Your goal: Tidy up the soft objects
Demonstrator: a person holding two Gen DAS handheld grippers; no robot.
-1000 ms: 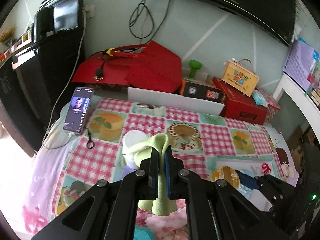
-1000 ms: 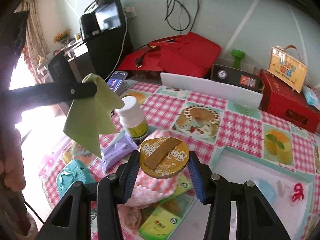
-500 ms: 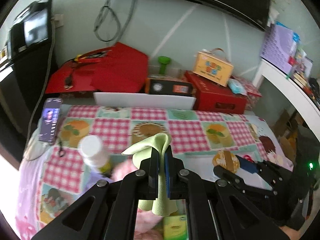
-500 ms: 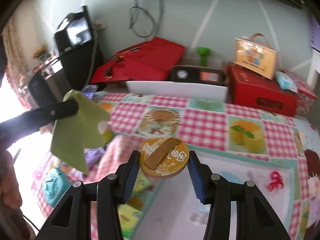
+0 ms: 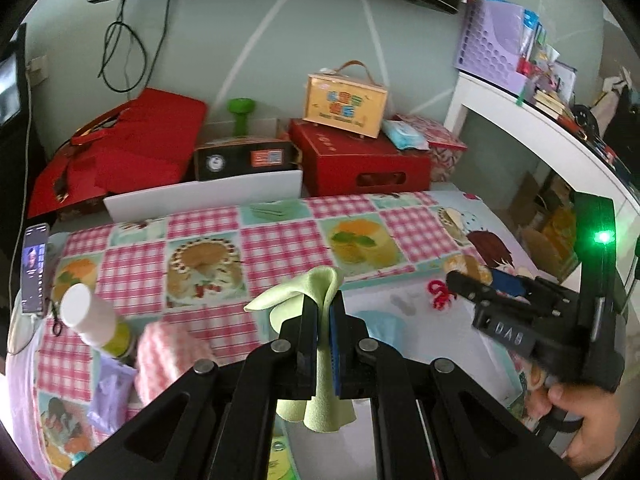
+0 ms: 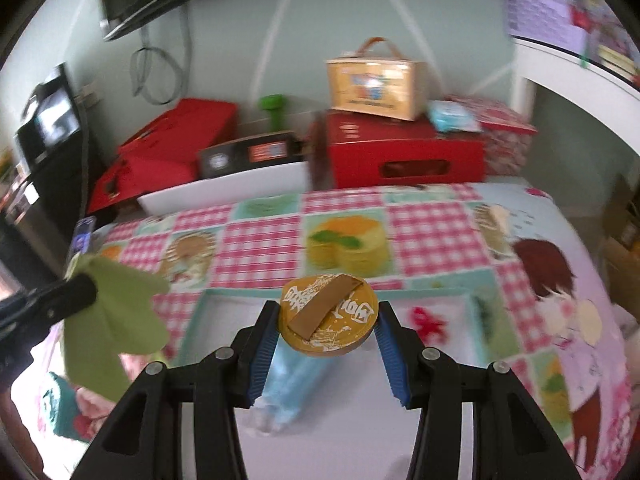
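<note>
My left gripper (image 5: 324, 312) is shut on a light green cloth (image 5: 318, 282), which hangs below the jaws over the checked tablecloth. My right gripper (image 6: 328, 322) is shut on a round gold disc (image 6: 328, 316) with a brown strip, held above a white tray (image 6: 240, 292) with a teal rim. A light blue cloth (image 6: 296, 376) lies in that tray under the disc. In the right wrist view the left gripper (image 6: 80, 292) and the green cloth (image 6: 116, 320) hang at the left. In the left wrist view the right gripper (image 5: 464, 284) is at the right, a hand under it.
A white-capped bottle (image 5: 86, 316), a pink checked cloth (image 5: 168, 352) and a purple packet (image 5: 110, 392) sit at the table's left. A phone (image 5: 34, 268) lies on the left edge. Red boxes (image 5: 360, 156) and a white board (image 5: 204, 196) line the back.
Both grippers have swung right across the table, keeping their grips. The bottle and phone have slid to the left of the view, and the white tray now lies under the gold disc.
</note>
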